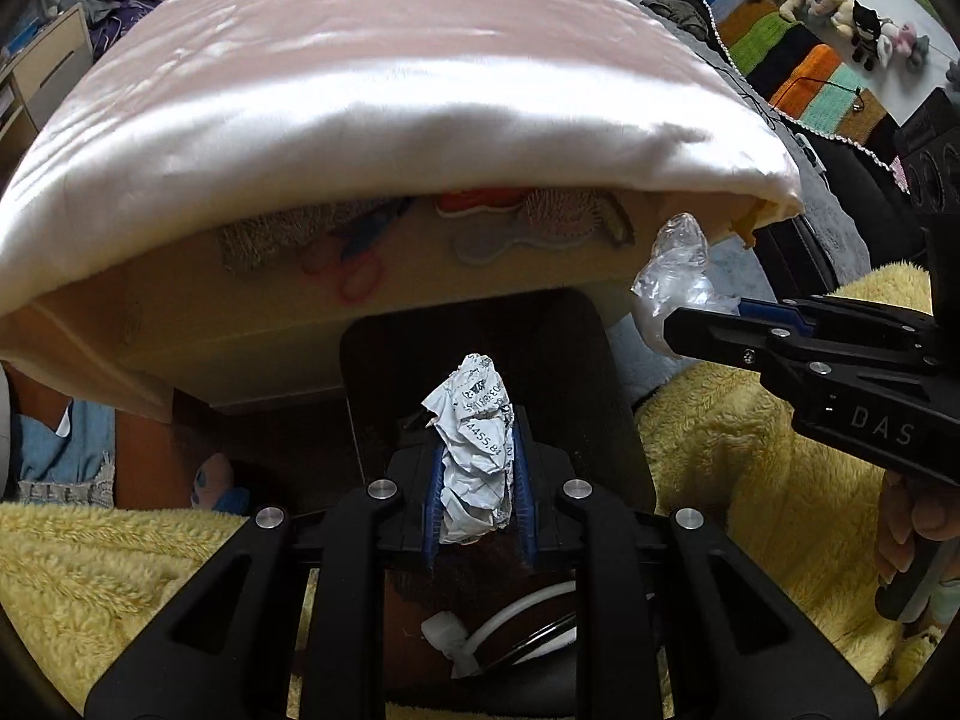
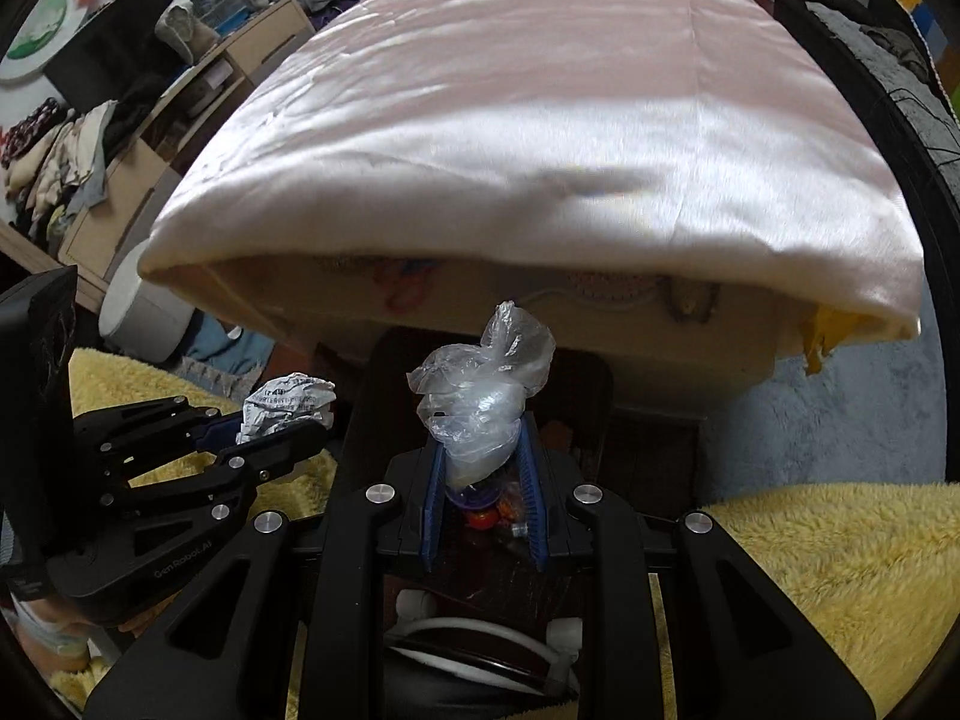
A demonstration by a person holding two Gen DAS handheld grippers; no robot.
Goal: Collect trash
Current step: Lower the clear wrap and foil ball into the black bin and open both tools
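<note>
My left gripper (image 1: 477, 462) is shut on a crumpled printed paper ball (image 1: 474, 450), held in the air above a dark bin (image 1: 480, 348). The paper also shows in the right wrist view (image 2: 288, 405), in the left gripper (image 2: 282, 438). My right gripper (image 2: 483, 456) is shut on a crumpled clear plastic bag (image 2: 480, 390), also over the dark bin (image 2: 570, 384). The bag shows in the left wrist view (image 1: 678, 276), held by the right gripper (image 1: 696, 330) to the right of the paper.
A bed with a pale pink satin cover (image 1: 390, 78) fills the space ahead. Yellow fluffy blankets (image 1: 750, 450) lie on both sides below. A cluttered wooden shelf (image 2: 150, 120) stands at left. Plush toys and a striped blanket (image 1: 810, 60) sit at right.
</note>
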